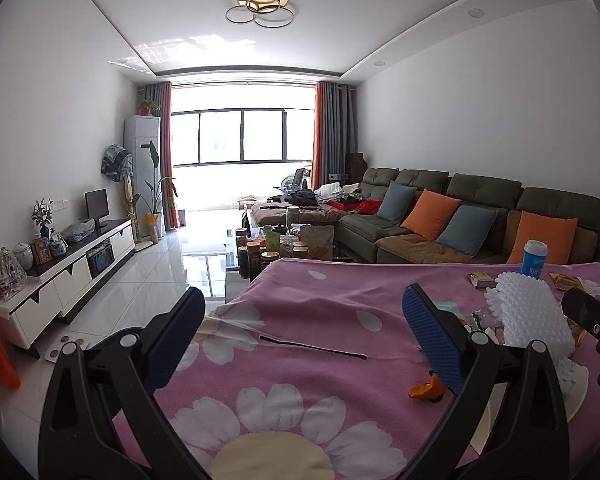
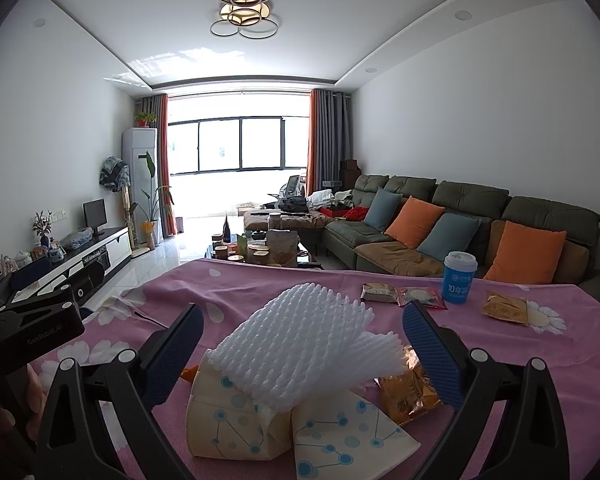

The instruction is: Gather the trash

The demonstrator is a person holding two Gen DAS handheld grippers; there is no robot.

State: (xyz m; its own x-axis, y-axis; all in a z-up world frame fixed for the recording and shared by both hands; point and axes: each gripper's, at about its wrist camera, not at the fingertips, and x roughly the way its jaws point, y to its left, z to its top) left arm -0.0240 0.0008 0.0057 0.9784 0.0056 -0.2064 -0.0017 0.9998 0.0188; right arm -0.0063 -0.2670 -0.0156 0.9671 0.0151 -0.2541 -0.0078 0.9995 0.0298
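Note:
Trash lies on a table under a pink flowered cloth (image 2: 260, 280). White foam netting (image 2: 304, 332) rests on crumpled printed paper (image 2: 332, 436) between the open fingers of my right gripper (image 2: 302, 354), with a gold wrapper (image 2: 408, 396) beside it. Further back stand a blue paper cup (image 2: 458, 276) and snack wrappers (image 2: 400, 294), (image 2: 504, 306). My left gripper (image 1: 304, 336) is open and empty over bare cloth (image 1: 300, 320), left of the foam (image 1: 532, 312). An orange scrap (image 1: 424, 390) and a black stick (image 1: 312, 346) lie near it.
A coffee table with jars (image 1: 276, 248) stands beyond the table. A green sofa with cushions (image 2: 460, 224) is at the right, a white TV cabinet (image 1: 72, 268) at the left. The tiled floor (image 1: 148, 276) runs to the window.

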